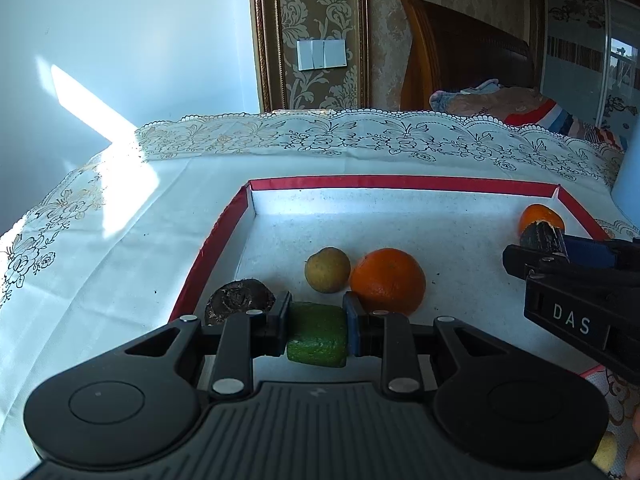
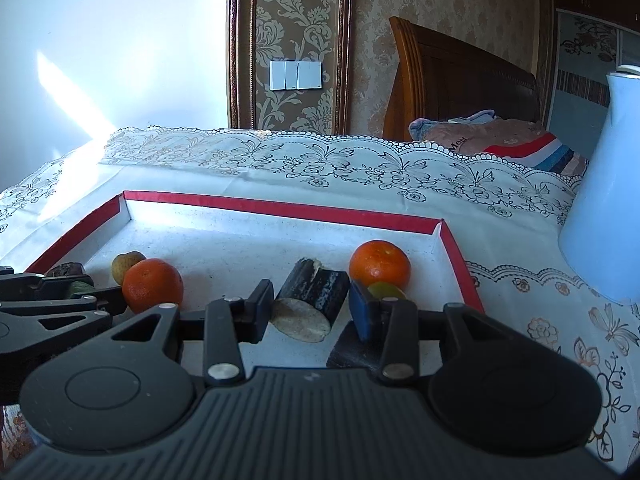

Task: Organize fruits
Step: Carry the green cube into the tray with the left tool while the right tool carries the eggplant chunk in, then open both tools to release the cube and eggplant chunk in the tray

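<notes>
A red-rimmed white tray (image 1: 208, 260) (image 2: 280, 210) lies on the tablecloth. My left gripper (image 1: 316, 322) is shut on a green cucumber piece (image 1: 317, 334) low over the tray's near left part. Beside it lie a dark brown fruit (image 1: 238, 300), a yellow-green fruit (image 1: 327, 269) and an orange (image 1: 387, 280) (image 2: 153, 285). My right gripper (image 2: 310, 306) is open around a dark sugarcane piece (image 2: 310, 300) that rests in the tray; its fingers stand apart from it. A second orange (image 2: 379, 263) (image 1: 541, 217) and a small green fruit (image 2: 386, 290) lie behind it.
A pale blue jug (image 2: 604, 216) stands on the tablecloth right of the tray. A dark block (image 2: 352, 350) sits under the right finger. A bed with a wooden headboard (image 2: 460, 80) is behind the table. The wall is at left.
</notes>
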`<state>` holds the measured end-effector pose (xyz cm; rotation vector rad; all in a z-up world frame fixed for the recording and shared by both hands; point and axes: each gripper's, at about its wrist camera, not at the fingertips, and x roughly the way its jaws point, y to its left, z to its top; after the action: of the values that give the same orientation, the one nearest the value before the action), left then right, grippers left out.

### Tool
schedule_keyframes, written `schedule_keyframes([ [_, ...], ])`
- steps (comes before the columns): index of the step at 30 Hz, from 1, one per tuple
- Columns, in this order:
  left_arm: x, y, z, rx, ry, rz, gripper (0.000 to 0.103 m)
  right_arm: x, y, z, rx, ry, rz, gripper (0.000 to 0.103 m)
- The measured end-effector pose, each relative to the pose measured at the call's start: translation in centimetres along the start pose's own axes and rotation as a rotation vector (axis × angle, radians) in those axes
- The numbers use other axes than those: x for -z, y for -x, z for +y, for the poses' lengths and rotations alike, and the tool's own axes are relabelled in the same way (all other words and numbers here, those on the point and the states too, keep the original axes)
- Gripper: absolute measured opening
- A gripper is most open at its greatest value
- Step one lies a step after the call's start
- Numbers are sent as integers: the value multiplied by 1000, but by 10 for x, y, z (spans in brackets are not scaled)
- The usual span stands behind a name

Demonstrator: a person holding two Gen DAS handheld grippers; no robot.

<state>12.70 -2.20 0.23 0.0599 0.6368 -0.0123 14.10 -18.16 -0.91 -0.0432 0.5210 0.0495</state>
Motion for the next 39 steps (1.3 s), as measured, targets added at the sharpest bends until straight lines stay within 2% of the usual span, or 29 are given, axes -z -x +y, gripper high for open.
schedule_keyframes([
  [7, -3, -7, 0, -10, 9, -8, 27, 0, -11, 6, 10, 36, 12, 38],
  [26, -6, -17, -6, -38, -22, -18, 27, -6, -23, 0, -5, 11, 57, 40],
  [34, -4, -18, -5, -32, -18, -19, 27, -6, -18, -1, 2, 6, 37, 76],
  [39, -2, -17, -6, -32, -22, -24, 27, -6, -15, -2, 22, 15, 25, 82],
])
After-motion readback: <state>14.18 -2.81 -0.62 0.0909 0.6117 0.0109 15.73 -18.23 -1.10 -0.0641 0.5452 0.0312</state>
